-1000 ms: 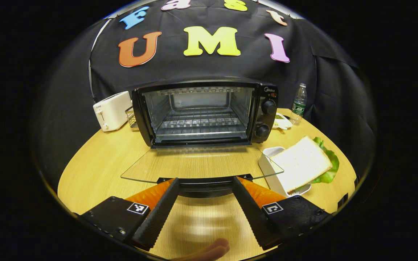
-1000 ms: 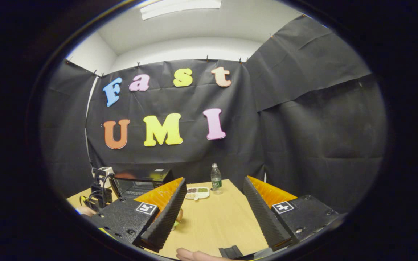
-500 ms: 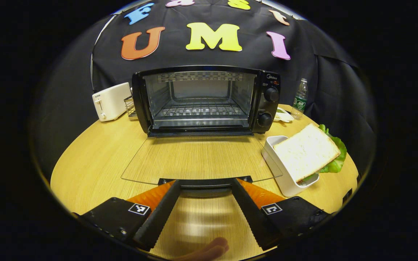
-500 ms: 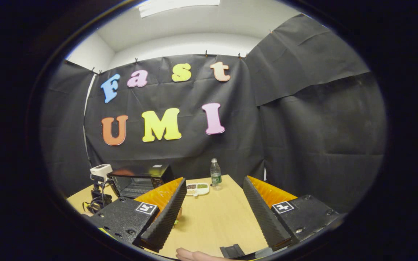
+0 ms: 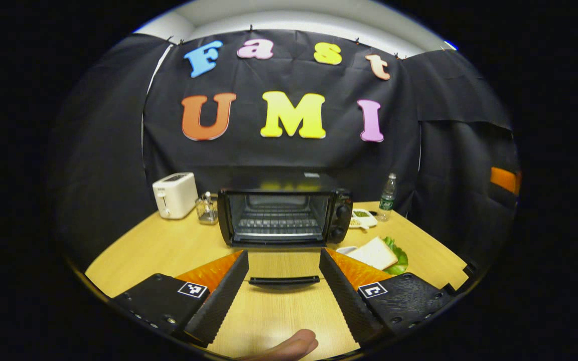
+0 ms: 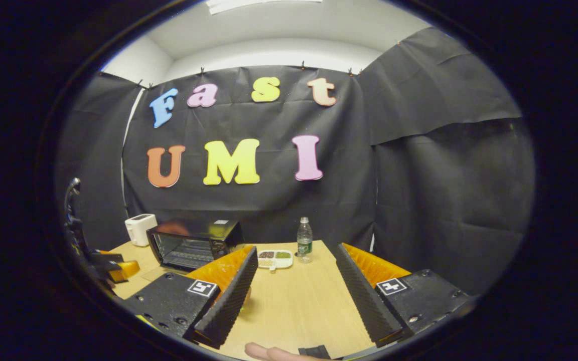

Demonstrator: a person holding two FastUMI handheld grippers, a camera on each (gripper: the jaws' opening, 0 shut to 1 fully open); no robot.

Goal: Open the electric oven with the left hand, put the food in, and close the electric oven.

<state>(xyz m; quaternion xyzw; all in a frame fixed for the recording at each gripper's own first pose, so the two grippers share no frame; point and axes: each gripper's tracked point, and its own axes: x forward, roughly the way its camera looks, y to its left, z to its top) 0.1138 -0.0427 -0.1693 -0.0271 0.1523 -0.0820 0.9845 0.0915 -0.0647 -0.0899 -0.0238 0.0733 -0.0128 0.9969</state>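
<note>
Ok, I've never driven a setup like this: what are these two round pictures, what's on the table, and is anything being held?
There is no robot arm here. A person carries one pair of tongs in each hand, and a camera rides on each pair, looking out along its two fingers.

In the left gripper view, the left tongs stand open and hold nothing. Ahead, the electric oven has its glass door folded down flat. To its right a slice of bread rests on lettuce over a white dish. A white toaster stands at the far left, a water bottle at the far right.

In the right gripper view, the right tongs are also open and empty, over bare table, with the oven off to the left.
</note>
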